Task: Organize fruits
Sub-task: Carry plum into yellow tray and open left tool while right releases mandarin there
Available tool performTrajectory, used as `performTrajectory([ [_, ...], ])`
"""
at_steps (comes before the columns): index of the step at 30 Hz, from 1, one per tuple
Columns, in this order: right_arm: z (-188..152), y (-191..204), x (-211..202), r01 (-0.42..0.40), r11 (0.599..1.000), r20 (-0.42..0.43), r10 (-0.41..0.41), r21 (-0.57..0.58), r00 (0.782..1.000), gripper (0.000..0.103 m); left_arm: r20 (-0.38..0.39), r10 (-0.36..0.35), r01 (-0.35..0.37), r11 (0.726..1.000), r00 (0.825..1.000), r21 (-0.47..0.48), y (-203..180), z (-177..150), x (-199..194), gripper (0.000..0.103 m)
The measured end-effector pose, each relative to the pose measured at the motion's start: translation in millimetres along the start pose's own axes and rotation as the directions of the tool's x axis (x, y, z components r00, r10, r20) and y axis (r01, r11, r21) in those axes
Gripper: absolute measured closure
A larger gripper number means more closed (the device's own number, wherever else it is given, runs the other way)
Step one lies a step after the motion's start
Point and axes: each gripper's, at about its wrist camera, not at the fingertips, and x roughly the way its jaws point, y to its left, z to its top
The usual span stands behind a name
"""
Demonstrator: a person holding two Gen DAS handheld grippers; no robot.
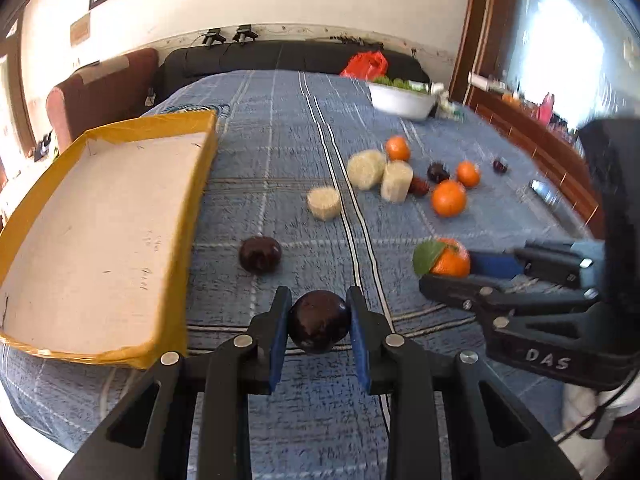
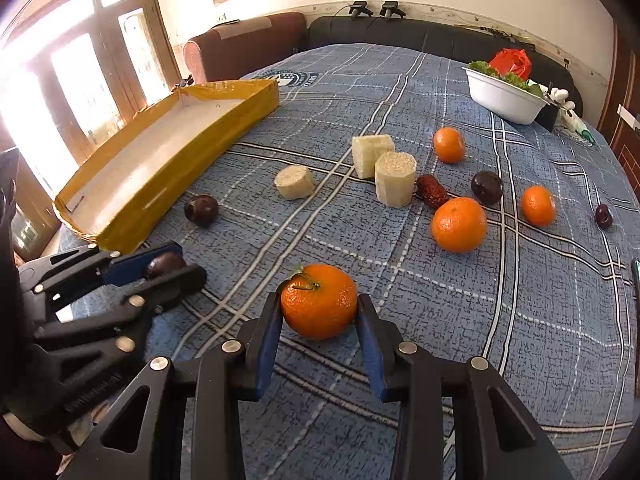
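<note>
While 2 held: 3 oranges (image 2: pixel 459 224), 3 plums (image 2: pixel 201 210) loose.

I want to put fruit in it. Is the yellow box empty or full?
Empty. The yellow box shows only its bare pale floor in both views; every fruit is still outside it on the blue cloth.

We read only one text: the white letters "DAS" on the black body of the right gripper (image 1: pixel 452 274), at the right of the left wrist view. A round emblem printed on the far tablecloth (image 2: pixel 400 92) is too small to read.
</note>
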Motion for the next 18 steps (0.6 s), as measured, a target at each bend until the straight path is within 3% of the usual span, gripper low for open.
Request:
performTrajectory([
  [4, 17, 13, -11, -0.052, 0.999, 0.023, 0.052, 0.006, 0.998, 0.062, 0.071, 0.004, 0.002, 0.996, 0.997, -0.084, 33, 17, -34, 0.076],
  [8, 35, 31, -18, -0.121, 0.993, 0.043, 0.121, 0.004, 0.992, 0.062, 0.106, 0.084, -0.067, 0.986, 0.991, -0.150, 72, 27, -53, 0.076],
  [18, 77, 108, 10, -0.230, 0.968, 0.005, 0.232, -0.098, 0.973, 0.062, 0.052, 0.267, -0.252, 0.946, 0.962, -0.206, 147, 36, -43, 0.076],
])
